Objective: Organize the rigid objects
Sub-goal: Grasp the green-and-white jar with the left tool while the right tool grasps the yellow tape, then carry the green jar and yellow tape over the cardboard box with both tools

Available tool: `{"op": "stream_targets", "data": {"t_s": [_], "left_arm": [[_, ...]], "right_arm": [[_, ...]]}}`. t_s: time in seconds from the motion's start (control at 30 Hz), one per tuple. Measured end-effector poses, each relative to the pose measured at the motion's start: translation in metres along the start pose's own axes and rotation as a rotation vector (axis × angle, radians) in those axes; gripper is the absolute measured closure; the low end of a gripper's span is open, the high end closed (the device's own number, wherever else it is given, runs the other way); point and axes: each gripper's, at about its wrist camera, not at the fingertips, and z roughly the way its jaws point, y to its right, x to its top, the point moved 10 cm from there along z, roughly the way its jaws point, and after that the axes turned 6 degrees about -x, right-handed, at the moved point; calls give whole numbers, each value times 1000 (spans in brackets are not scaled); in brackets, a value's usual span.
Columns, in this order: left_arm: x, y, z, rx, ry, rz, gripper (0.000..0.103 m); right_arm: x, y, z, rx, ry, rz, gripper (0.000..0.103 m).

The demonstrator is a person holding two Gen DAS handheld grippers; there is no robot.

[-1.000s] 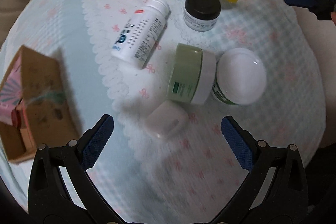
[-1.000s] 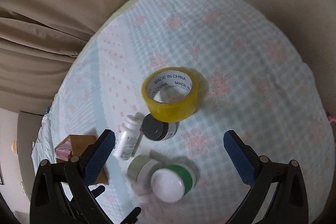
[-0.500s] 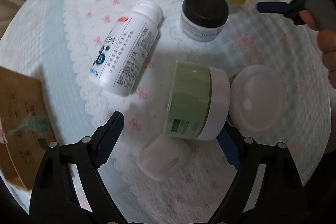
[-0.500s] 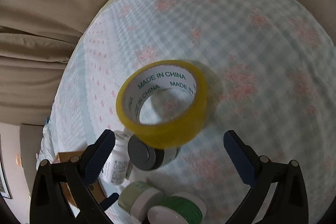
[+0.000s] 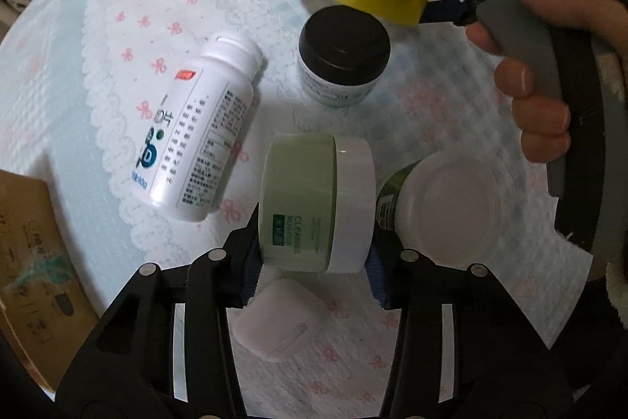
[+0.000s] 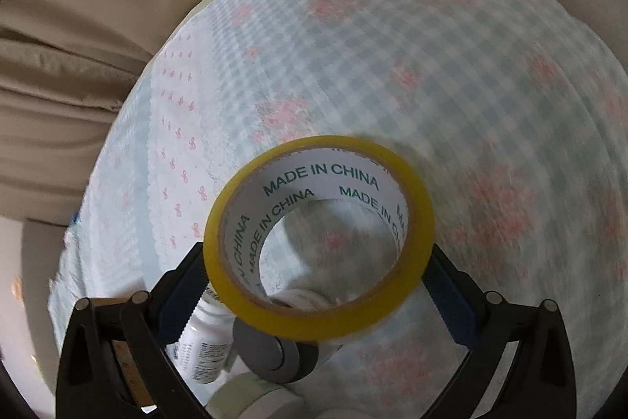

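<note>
1. the left gripper (image 5: 314,262) is clenched on the pale green jar (image 5: 314,201), which lies on its side at lower centre of the left wrist view, one pad on its base and one on its white lid.
2. lift it straight up: the green jar with the white lid (image 5: 443,207) touches it on the right, and the small white case (image 5: 278,321) sits just below.
3. the right gripper (image 6: 318,281) has its jaws closing around the yellow tape roll (image 6: 320,242), low in the right wrist view; the pads look to be at its sides, though a firm hold is not certain.
4. let that grip settle before raising, since the black-lidded jar (image 5: 343,59) and the white bottle (image 5: 196,136) lie close by.
</note>
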Motion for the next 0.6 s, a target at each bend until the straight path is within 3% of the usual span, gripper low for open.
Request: {"op": "stream_targets", "data": {"t_s": [0.37,0.6], "left_arm": [[21,-11,-15,-22,44,-43,63],[11,-19,-44,-27,81,-104,63]], "right_arm": [[-3,2,-5,-36,-3,-36,7],[-10,0,-29,-25,9,-25,7]]}}
